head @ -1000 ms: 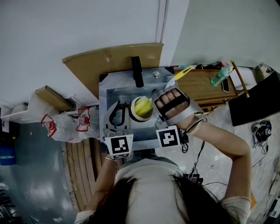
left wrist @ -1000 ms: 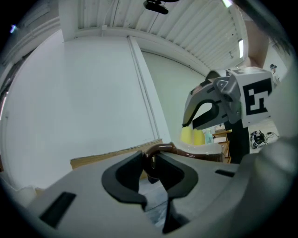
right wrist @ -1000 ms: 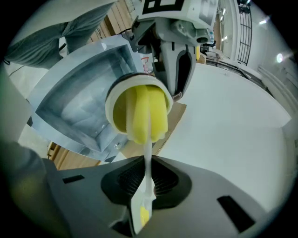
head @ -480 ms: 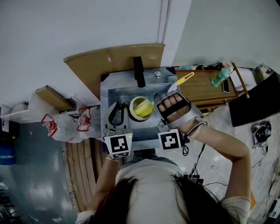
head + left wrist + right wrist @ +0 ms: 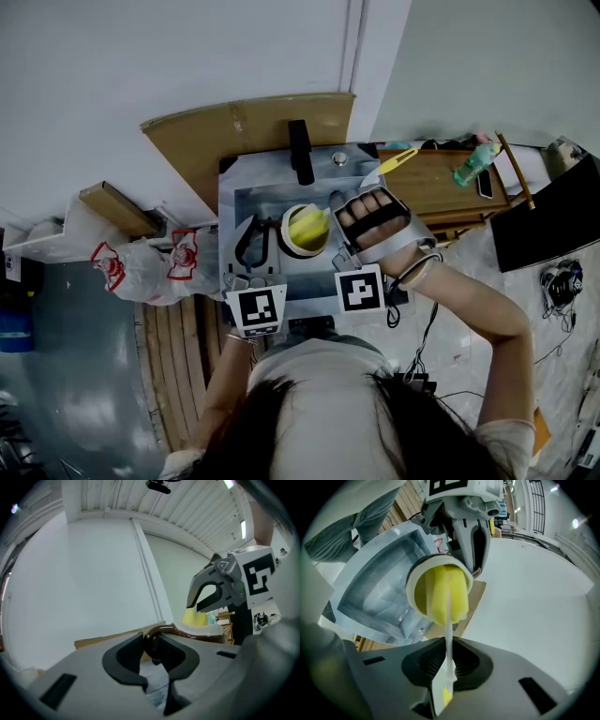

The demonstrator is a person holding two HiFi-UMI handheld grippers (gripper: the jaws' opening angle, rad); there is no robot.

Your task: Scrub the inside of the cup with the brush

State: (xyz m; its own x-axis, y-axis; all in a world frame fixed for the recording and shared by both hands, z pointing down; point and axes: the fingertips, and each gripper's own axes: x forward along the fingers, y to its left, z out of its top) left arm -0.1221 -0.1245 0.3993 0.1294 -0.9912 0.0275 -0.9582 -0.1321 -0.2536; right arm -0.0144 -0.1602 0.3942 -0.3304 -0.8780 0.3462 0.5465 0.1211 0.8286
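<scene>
Nearest me, the left tool (image 5: 151, 648) is clamped on the brown handle of the cup (image 5: 285, 236), holding it tipped over the sink (image 5: 246, 202). The right tool (image 5: 449, 660) pinches the thin white stem of the brush (image 5: 443, 595), whose yellow sponge head is pushed into the cup's mouth. At the sink's back edge stands a black faucet (image 5: 300, 152), and behind that a cardboard sheet (image 5: 216, 141) leans on the wall.

The brush (image 5: 443, 595) is yellow, the cup (image 5: 160, 630) brown outside, white within.
</scene>
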